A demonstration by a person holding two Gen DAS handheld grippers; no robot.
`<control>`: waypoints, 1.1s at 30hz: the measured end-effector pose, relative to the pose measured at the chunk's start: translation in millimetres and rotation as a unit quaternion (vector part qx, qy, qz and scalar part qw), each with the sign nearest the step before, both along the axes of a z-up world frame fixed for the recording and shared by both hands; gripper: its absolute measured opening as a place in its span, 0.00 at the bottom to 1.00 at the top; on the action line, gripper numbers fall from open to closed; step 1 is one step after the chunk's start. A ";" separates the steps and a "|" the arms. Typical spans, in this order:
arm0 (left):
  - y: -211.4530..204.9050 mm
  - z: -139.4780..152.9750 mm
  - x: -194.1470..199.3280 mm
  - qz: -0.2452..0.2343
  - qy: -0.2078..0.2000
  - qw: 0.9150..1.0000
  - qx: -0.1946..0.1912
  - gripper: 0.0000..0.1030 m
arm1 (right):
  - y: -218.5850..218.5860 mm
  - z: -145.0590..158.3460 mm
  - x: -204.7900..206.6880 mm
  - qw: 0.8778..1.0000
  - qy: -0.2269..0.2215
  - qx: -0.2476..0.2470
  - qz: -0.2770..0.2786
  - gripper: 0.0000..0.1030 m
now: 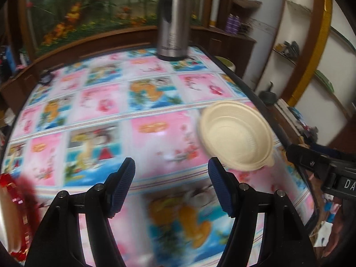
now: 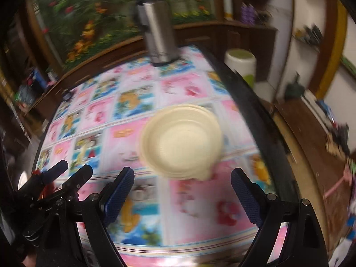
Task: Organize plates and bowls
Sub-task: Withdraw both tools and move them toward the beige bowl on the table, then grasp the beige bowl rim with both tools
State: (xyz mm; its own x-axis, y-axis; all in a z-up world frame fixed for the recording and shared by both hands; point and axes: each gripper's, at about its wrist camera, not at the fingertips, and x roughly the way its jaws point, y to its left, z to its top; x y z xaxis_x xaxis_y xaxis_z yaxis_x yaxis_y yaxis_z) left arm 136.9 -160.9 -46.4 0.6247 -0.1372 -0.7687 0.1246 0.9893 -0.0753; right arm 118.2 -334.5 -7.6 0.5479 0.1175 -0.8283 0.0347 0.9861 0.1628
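A stack of cream bowls (image 1: pixel 237 134) (image 2: pixel 181 141) sits near the right edge of the table with the pink and blue picture cloth (image 1: pixel 142 102) (image 2: pixel 124 133). My left gripper (image 1: pixel 171 171) hangs open above the cloth, to the left of the bowls and a little nearer to me, with nothing between its blue pads (image 1: pixel 123 189). My right gripper (image 2: pixel 182 180) is open too, just short of the bowls, which lie ahead between its fingers (image 2: pixel 245 194) without touching them. The left gripper (image 2: pixel 66 173) shows at the lower left of the right wrist view. Both views are blurred.
A tall steel flask (image 1: pixel 174 20) (image 2: pixel 159 35) stands at the table's far edge. A white and green cylinder (image 2: pixel 241 65) stands beyond the right edge. A red shiny object (image 1: pixel 17 211) lies at the near left. Wooden shelves (image 1: pixel 289 51) and a flower mural (image 1: pixel 89 6) surround the table.
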 end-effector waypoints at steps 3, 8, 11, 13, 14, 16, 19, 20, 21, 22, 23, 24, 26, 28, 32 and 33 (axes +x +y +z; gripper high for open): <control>-19.9 -6.3 17.9 -0.016 0.019 1.000 -0.006 0.65 | -30.5 -12.2 14.1 0.999 0.023 0.034 -0.029 0.88; -36.0 -19.6 41.3 -0.009 0.038 0.999 0.005 0.65 | -45.8 -34.6 41.0 0.995 0.056 0.071 -0.044 0.88; -40.7 -26.8 51.2 -0.003 0.043 0.999 0.007 0.65 | -47.5 -49.7 57.1 0.993 0.076 0.079 -0.048 0.85; -45.5 -32.1 55.3 -0.006 0.044 0.999 0.012 0.65 | -43.4 -60.5 66.7 0.992 0.092 0.074 -0.047 0.78; -47.4 -33.9 55.7 -0.007 0.043 0.999 0.016 0.65 | -41.5 -65.1 70.3 0.991 0.097 0.076 -0.045 0.76; -50.4 -37.9 56.4 -0.009 0.039 0.999 0.021 0.65 | -38.1 -72.2 74.3 0.991 0.103 0.076 -0.046 0.70; -56.8 -42.0 54.5 -0.012 0.022 0.999 0.038 0.55 | -32.8 -80.2 77.5 0.991 0.112 0.062 -0.043 0.52; -57.4 -43.8 54.9 -0.012 0.022 0.999 0.040 0.51 | -31.8 -83.0 78.3 0.990 0.118 0.060 -0.042 0.46; -57.5 -45.6 55.7 -0.013 0.024 0.999 0.039 0.50 | -31.3 -84.4 78.0 0.990 0.120 0.059 -0.041 0.40; -57.8 -47.8 56.5 -0.014 0.025 0.999 0.039 0.47 | -30.0 -86.6 78.1 0.990 0.121 0.056 -0.039 0.37; -58.3 -50.5 57.5 -0.014 0.028 0.999 0.041 0.40 | -29.4 -88.1 78.4 0.990 0.121 0.056 -0.038 0.36; -58.4 -52.7 58.3 -0.016 0.031 0.999 0.040 0.36 | -28.9 -89.0 78.7 0.990 0.121 0.056 -0.038 0.33; -59.0 -55.4 58.7 -0.020 0.032 0.999 0.038 0.31 | -27.2 -89.6 79.4 0.990 0.120 0.058 -0.034 0.29; -62.3 -55.1 57.0 -0.028 0.028 0.998 0.040 0.22 | -23.6 -88.4 79.3 0.991 0.116 0.061 -0.027 0.20; -64.0 -55.5 55.7 -0.030 0.024 0.998 0.047 0.18 | -18.2 -85.9 78.2 0.992 0.110 0.053 -0.021 0.18; -63.0 -55.4 55.6 -0.030 0.025 0.998 0.045 0.18 | -18.2 -85.6 78.0 0.992 0.109 0.054 -0.021 0.18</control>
